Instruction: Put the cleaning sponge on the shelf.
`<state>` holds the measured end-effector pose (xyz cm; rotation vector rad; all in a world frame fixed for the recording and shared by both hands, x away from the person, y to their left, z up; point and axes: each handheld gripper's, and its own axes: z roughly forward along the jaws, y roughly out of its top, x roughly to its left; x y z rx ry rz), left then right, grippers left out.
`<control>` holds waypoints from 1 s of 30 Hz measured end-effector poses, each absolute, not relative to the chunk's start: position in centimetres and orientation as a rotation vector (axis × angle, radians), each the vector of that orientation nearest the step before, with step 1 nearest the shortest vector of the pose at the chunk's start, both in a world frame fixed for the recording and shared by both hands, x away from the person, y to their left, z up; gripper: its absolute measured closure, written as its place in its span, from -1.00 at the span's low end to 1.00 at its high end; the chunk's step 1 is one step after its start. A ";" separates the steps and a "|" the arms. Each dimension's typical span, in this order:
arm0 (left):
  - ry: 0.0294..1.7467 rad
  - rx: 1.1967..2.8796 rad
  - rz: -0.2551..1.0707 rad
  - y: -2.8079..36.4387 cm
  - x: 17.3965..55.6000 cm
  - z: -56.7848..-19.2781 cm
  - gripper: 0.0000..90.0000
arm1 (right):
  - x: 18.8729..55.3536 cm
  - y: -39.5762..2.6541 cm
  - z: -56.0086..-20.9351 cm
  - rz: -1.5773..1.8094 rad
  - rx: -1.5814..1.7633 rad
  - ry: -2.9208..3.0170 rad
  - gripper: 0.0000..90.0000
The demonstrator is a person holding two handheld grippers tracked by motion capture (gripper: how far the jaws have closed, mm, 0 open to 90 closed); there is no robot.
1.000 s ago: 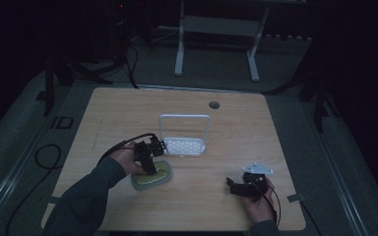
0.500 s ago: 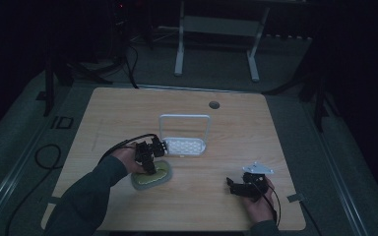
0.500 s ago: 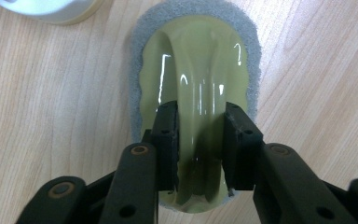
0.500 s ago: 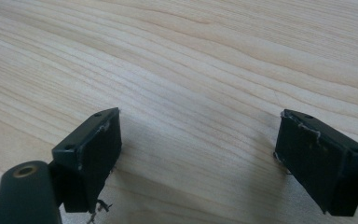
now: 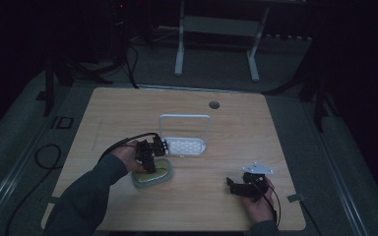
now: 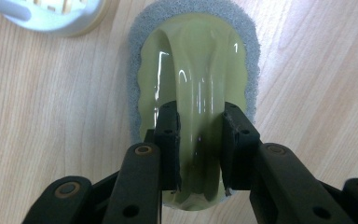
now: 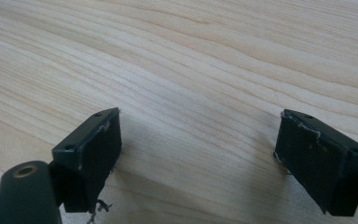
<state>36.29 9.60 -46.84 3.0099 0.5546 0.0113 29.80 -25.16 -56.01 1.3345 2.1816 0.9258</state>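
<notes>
Scrubber [image 6: 193,70] (green, grey pad beneath) lies on the table [image 5: 285,132], its handle clamped by the left gripper [image 6: 199,140]; right gripper [image 7: 198,154] gapes wide, holding nothing.

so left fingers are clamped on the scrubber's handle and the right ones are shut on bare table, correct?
Not quite. The right gripper is open, fingers wide apart over bare table, per the right gripper view. The left gripper does clamp the scrubber by its handle.
</notes>
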 end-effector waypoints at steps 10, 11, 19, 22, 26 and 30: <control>0.509 3.019 0.068 8.9 36.5 -46.0 0.59 | 29.8 -25.2 -56.0 0.926 1.335 2.182 -0.69; 0.507 3.012 0.071 8.8 36.5 -45.9 0.59 | 29.8 -25.2 -56.0 0.926 1.335 2.181 -0.69; 0.465 3.011 0.117 8.0 36.5 -45.4 0.59 | 29.8 -25.2 -56.0 0.926 1.335 2.181 -0.69; 0.449 3.011 0.131 7.8 36.6 -45.2 0.59 | 29.8 -25.2 -56.0 0.926 1.335 2.181 -0.69; 0.418 3.005 0.147 7.6 36.6 -45.0 0.59 | 29.8 -25.2 -56.0 0.926 1.334 2.181 -0.69; 0.406 2.999 0.174 7.5 36.8 -45.0 0.59 | 29.8 -25.2 -56.0 0.926 1.334 2.182 -0.69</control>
